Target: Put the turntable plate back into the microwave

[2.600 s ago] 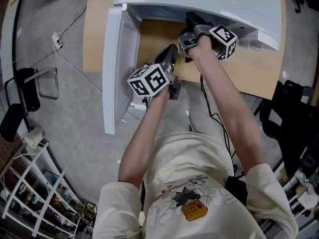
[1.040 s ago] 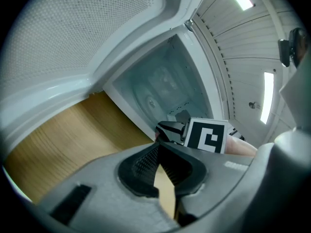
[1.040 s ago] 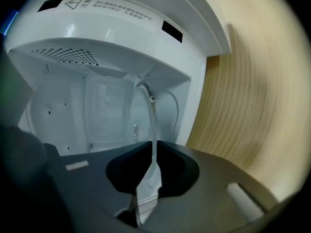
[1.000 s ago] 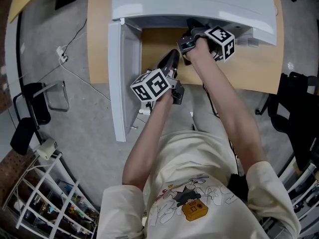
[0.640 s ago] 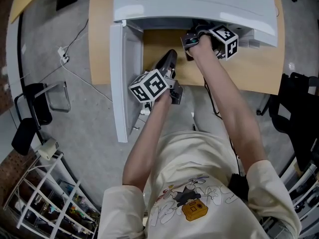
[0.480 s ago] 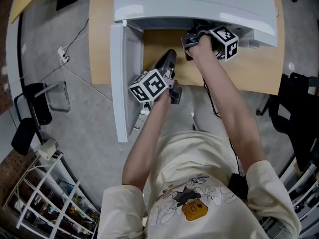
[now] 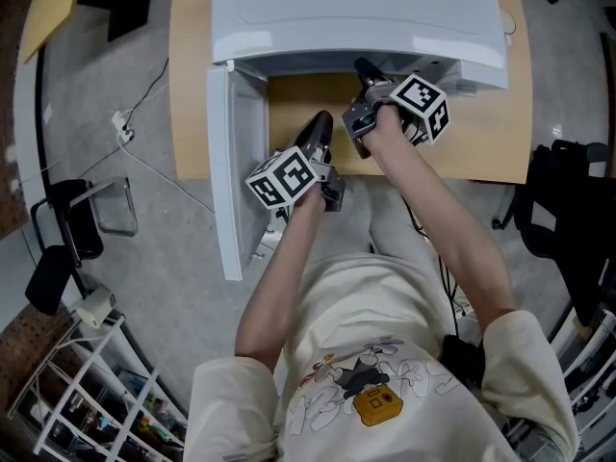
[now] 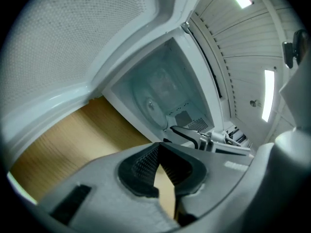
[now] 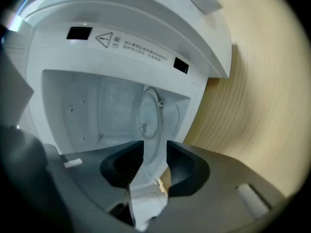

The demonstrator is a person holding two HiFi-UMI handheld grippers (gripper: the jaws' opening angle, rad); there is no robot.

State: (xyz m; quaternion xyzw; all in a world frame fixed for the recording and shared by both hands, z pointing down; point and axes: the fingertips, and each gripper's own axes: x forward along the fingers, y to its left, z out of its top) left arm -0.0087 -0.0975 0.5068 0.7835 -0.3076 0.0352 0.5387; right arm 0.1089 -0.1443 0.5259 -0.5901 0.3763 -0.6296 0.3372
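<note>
Wooden table (image 7: 481, 138), one open microwave (image 7: 356, 8), one turntable plate (image 8: 147, 103) inside

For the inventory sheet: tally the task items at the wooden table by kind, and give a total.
Microwave: 1
Turntable plate: 1, inside the microwave
Grippers: 2. The left gripper is shut; the right gripper has jaws that have just been opening, with nothing held between them.
Total: 4
</note>
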